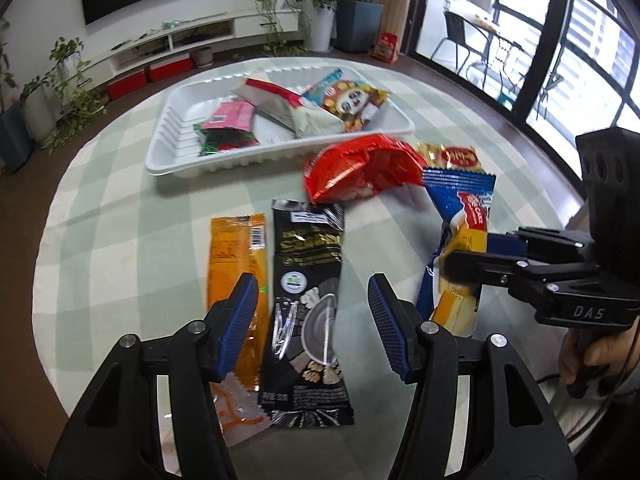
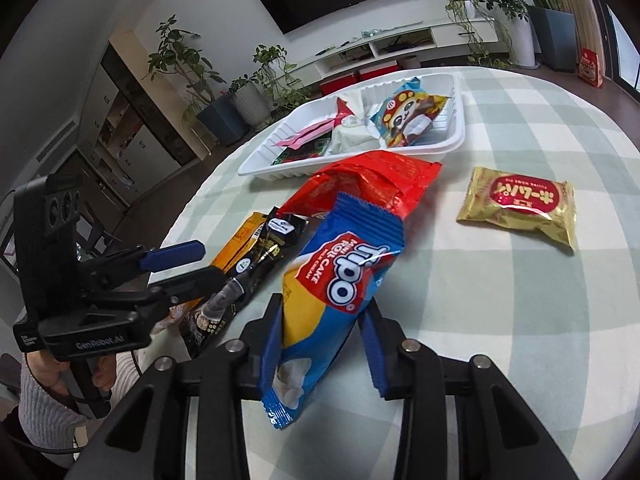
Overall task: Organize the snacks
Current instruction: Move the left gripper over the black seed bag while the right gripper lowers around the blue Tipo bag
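My left gripper (image 1: 312, 320) hangs open over a black snack packet (image 1: 308, 264), which lies flat on the table between the blue pads without touching them. An orange packet (image 1: 232, 264) lies beside it on the left. My right gripper (image 2: 324, 344) is shut on a blue Tipo roll-cake packet (image 2: 340, 288), held tilted off the cloth; it shows at the right in the left wrist view (image 1: 460, 240). A red packet (image 2: 380, 176) and a gold one (image 2: 520, 208) lie loose. The white tray (image 2: 460, 120) holds several snacks, among them a panda packet (image 1: 348, 100).
The round table wears a green-checked cloth (image 1: 120, 220); its edge curves close on the left and at the front. The left gripper (image 2: 208, 262) shows at the left of the right wrist view. A hand (image 1: 592, 352) grips the right tool. Plants and a TV bench stand beyond.
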A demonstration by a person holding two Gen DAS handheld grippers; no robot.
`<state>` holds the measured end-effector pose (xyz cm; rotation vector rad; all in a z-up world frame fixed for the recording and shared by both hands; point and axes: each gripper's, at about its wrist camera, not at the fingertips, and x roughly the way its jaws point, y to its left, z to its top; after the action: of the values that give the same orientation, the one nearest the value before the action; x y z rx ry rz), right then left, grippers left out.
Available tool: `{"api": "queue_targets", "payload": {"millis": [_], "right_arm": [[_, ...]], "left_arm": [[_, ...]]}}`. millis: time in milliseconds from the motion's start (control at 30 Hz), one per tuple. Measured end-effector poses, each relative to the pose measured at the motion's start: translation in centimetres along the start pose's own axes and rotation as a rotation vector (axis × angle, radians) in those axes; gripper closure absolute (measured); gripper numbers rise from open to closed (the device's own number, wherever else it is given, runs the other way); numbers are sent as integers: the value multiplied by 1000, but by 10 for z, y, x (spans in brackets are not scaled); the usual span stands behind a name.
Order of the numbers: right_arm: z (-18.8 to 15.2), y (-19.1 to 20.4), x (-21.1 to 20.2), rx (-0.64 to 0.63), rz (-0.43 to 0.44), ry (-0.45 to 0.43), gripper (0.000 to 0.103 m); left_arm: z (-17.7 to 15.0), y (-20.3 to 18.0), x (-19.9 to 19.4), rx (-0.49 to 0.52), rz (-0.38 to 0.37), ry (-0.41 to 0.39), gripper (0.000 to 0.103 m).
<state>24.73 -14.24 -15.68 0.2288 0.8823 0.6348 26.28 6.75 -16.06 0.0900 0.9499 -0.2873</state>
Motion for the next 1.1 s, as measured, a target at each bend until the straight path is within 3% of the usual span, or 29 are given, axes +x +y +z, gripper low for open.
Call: {"api": "queue_targets", "payload": {"millis": [233, 567, 1100], "right_arm": [[-2, 4, 2, -17, -14, 19, 58], [-7, 16, 14, -78, -31, 93, 15], [-5, 14, 13, -23, -9, 93, 12]], "left_arm": [[1, -9, 26, 49, 24, 51, 48], [-4, -4, 40, 63, 6, 56, 48], [-5, -4, 39, 74, 4, 51, 48]]}}
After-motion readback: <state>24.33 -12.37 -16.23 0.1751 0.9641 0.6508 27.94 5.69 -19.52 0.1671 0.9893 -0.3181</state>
